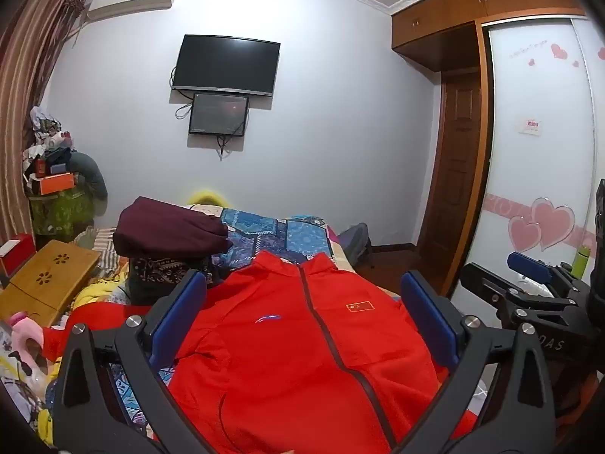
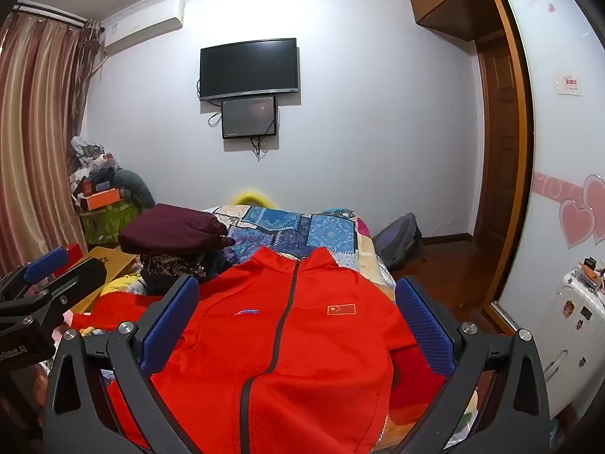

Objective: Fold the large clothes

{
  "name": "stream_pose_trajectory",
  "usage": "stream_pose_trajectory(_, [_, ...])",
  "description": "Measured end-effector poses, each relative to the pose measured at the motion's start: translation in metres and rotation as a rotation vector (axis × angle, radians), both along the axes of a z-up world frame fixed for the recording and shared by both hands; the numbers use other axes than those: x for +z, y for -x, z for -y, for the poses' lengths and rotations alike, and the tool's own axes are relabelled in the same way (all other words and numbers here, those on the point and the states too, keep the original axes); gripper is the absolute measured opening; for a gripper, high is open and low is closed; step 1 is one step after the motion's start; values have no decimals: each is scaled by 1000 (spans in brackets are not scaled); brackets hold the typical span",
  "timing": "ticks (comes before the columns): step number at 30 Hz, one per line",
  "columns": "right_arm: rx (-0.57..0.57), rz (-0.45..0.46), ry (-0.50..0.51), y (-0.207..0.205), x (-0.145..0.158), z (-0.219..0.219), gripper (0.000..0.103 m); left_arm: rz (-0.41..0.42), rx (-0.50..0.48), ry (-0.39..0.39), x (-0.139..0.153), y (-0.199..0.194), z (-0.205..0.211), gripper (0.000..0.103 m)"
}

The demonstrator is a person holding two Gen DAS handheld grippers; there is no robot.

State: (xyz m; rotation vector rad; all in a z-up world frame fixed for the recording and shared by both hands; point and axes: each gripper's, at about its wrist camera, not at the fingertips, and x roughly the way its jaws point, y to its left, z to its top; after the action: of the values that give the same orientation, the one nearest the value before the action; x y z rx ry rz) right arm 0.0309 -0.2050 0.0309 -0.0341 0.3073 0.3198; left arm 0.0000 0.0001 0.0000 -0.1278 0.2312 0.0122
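i see the red jacket (image 1: 302, 348) spread front-up on the bed (image 1: 272, 232), collar toward the far wall, its dark zipper (image 1: 321, 325) closed and running down the middle. a small flag patch (image 1: 360, 306) sits on one side of the chest and a thin logo (image 1: 267, 318) on the other. one sleeve lies off to the left side over the bedding.

my left gripper (image 1: 302, 325) hangs above the jacket's chest with its blue-padded fingers (image 1: 177, 317) spread wide, one on each side of the garment, gripping nothing. my right gripper (image 2: 298, 325) is released the same way, its blue pads (image 2: 425, 325) wide apart over the jacket and not touching it that i can tell. in the left wrist view the right gripper shows at the right edge, beside the bed; in the right wrist view the left gripper appears at the left edge.

beyond the collar, a folded maroon garment (image 1: 170, 230) rests on top of a dark patterned one (image 1: 166, 266), on the blue patchwork bedspread. a wooden lap table (image 1: 45, 283) sits at the left of the bed. on the far wall hang a dark tv (image 1: 227, 65) and a smaller screen (image 1: 218, 114) just beneath it. a backpack (image 2: 397, 240) lies on the floor near the bed's right side, with the wardrobe (image 2: 559, 151) along the right wall.
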Motion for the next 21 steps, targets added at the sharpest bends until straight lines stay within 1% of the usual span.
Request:
stream_pose_trajectory(2, [0, 0, -1, 0, 0, 0, 103, -22, 5, -10, 0, -1, 0, 103])
stream_pose_trajectory(6, [-1, -3, -1, -1, -1, 0, 103, -24, 17, -12, -2, -1, 5, 103])
stream_pose_trajectory(11, [-1, -7, 1, -1, 1, -2, 103, -38, 20, 16, -8, -12, 0, 103])
stream_pose_trajectory(18, [-1, -12, 6, -3, 1, -3, 103, -34, 20, 41, -9, -7, -8, 103])
stream_pose_trajectory(21, [1, -11, 7, -1, -6, -7, 103, -34, 23, 40, -8, -7, -9, 103])
